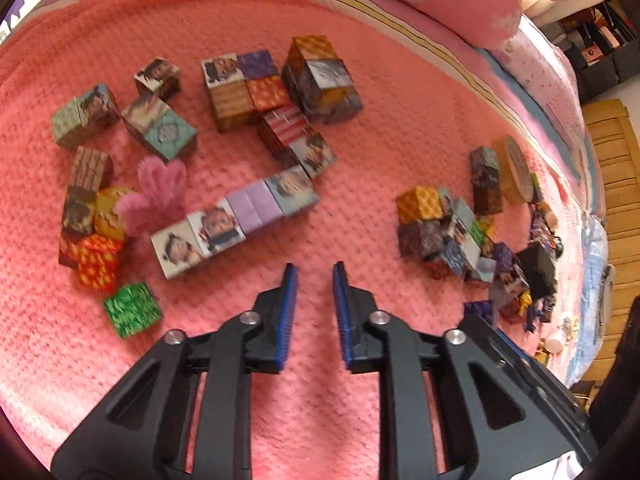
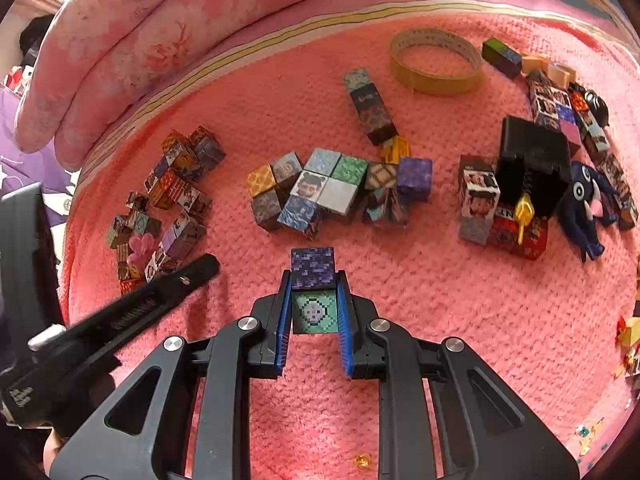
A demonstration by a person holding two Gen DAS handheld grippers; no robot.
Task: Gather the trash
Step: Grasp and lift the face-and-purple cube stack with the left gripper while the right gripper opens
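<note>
- Paper cubes lie scattered over the pink blanket — printed with faces and pixel patterns, some loose, some joined in rows and clumps.
- Our right gripper is clamped on one cube, purple-black on top and green on the face toward the camera; both blue pads press its sides, and it sits just above the blanket.
- Ahead of it lies a central clump of cubes, and beyond that a roll of tape lies flat.
- To the right we see a black box with a yellow piece hanging from it, beside a dark blue plush toy.
- Our left gripper hovers over bare blanket with its fingers apart, holding nothing.
- Near its left finger lies a row of four cubes, with a pink fuzzy flower just beside it and a green cube lower left.
- Whether the flower touches the row, we cannot tell.
</note>
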